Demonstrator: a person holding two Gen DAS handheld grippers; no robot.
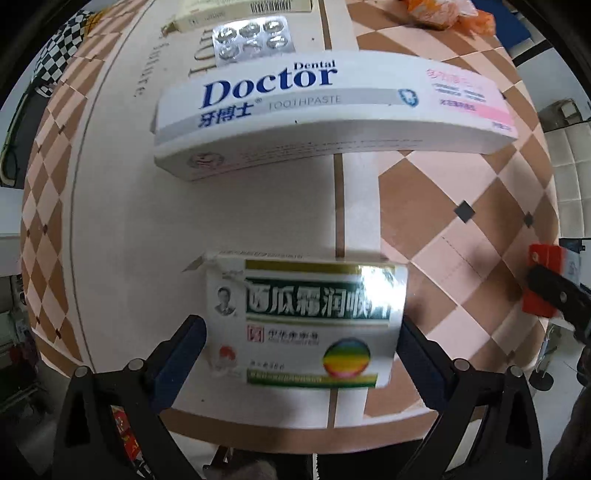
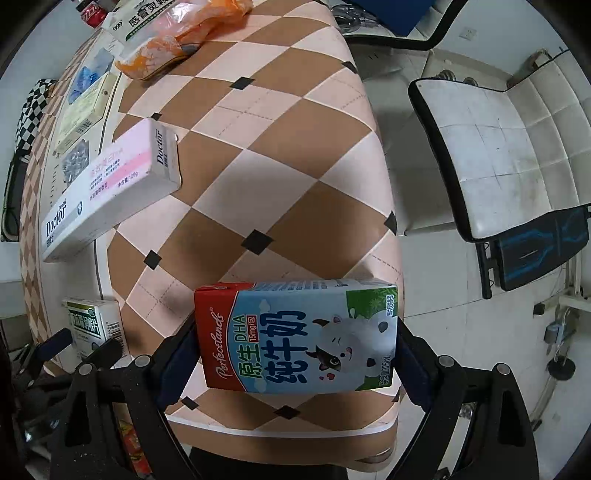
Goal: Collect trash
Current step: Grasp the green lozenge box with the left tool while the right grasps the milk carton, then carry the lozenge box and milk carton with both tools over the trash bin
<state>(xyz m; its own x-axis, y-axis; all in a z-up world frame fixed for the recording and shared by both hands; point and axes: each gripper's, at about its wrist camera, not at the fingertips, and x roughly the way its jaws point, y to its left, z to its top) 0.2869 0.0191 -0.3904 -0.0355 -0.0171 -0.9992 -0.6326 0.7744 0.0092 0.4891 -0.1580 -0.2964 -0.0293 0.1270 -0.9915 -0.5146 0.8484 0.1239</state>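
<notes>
My left gripper (image 1: 301, 334) is shut on a white and green lozenge box (image 1: 303, 317), held near the table's front edge; the box also shows in the right wrist view (image 2: 94, 325). My right gripper (image 2: 297, 347) is shut on a red and blue milk carton (image 2: 299, 336), held over the front right part of the table; the carton shows at the right edge of the left wrist view (image 1: 545, 284). A white Doctor toothpaste box (image 1: 325, 110) lies on the table beyond the lozenge box, also seen in the right wrist view (image 2: 110, 188). A silver blister pack (image 1: 253, 38) lies behind it.
The table (image 2: 280, 177) has a brown and pink checked cloth. A beige box (image 1: 229, 11), an orange plastic bag (image 2: 184, 37) and a white medicine packet (image 2: 147, 18) lie at the far end. A white chair (image 2: 495, 155) stands to the right of the table.
</notes>
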